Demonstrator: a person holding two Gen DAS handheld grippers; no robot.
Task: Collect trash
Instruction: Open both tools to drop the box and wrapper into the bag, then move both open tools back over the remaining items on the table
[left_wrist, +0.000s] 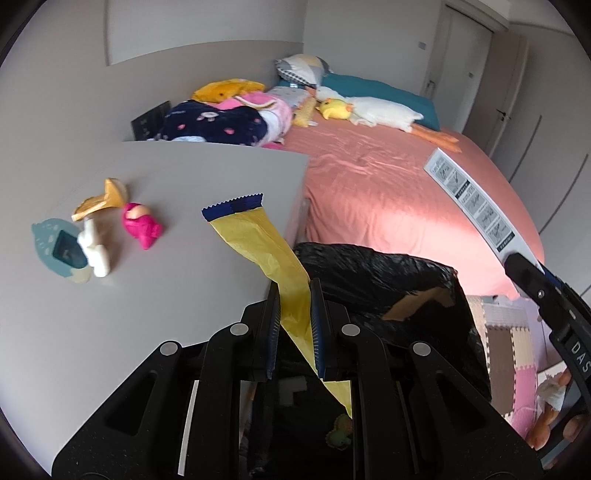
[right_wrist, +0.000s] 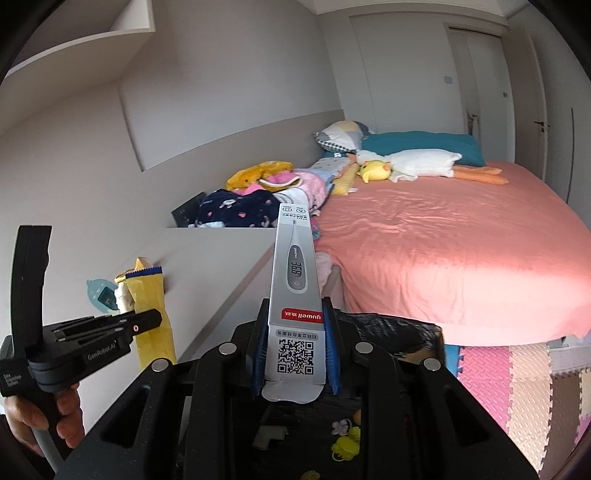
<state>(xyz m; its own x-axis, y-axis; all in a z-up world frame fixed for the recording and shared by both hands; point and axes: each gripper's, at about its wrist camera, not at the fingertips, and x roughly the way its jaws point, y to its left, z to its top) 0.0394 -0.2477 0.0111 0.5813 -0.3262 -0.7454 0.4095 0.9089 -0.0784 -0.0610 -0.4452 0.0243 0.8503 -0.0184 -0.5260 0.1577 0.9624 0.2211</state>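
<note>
We see the bed (left_wrist: 388, 192) with its pink sheet filling the upper right of both views, and the grey table (left_wrist: 166, 240) spreading across the left. Below the middle of the left wrist view sits the bin lined with a black trash bag (left_wrist: 388, 280), its mouth just beside the table edge.

We hold 2 pieces of trash. The left claw (left_wrist: 294, 325) is closed on a yellow wrapper (left_wrist: 258, 236) with a blue serrated end, which sticks up over the table. The right claw (right_wrist: 295, 343) is clamped on a grey thermometer box (right_wrist: 293, 266), upright at the centre of its view — the bag's rim shows just behind it.

To do this step well, we judge that each claw should come right over the bag's mouth before letting go, low enough that the light wrapper cannot drift out. The small toys (left_wrist: 140, 221) on the table stay untouched.
</note>
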